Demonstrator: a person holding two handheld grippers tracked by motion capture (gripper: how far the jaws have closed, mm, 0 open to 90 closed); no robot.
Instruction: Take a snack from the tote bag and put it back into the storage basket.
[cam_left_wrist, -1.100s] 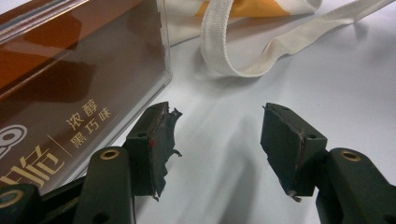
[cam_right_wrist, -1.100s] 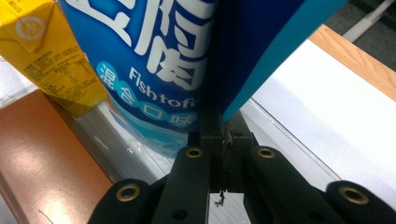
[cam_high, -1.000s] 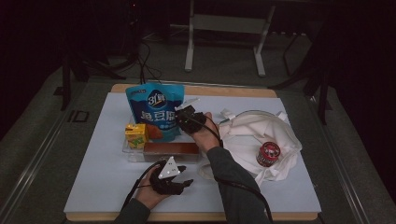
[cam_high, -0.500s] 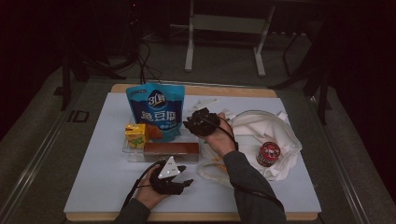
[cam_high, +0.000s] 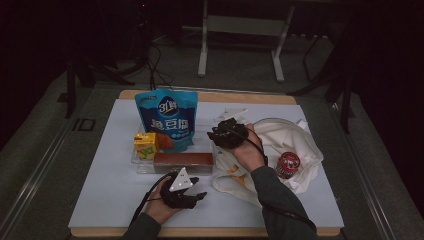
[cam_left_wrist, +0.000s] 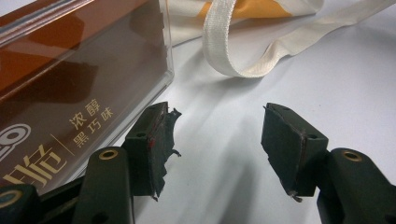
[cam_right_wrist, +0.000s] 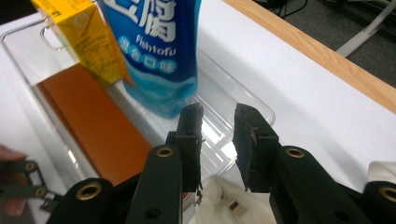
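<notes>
A clear tray (cam_high: 136, 161) holds an upright blue fish-tofu bag (cam_high: 167, 120), a yellow juice carton (cam_high: 145, 145) and a flat brown chocolate box (cam_high: 182, 160). My right gripper (cam_high: 217, 135) hovers just right of the tray, aimed at the bag (cam_right_wrist: 159, 60). Its jaws (cam_right_wrist: 218, 114) have just been opening and stand a little apart with nothing between them. My left gripper (cam_high: 196, 189) rests near the front edge, open (cam_left_wrist: 217, 123) and empty. Its left jaw is next to the chocolate box (cam_left_wrist: 79, 84).
A white tote bag (cam_high: 295, 140) lies crumpled at the right with a red can (cam_high: 287, 165) on it. One of its straps (cam_left_wrist: 219, 46) loops over the table ahead of the left gripper. The wooden table edge (cam_right_wrist: 327, 60) runs behind the tray (cam_right_wrist: 224, 88).
My right gripper has drawn back to the right, away from the blue bag. The left gripper and the things in the tray stay where they were.
</notes>
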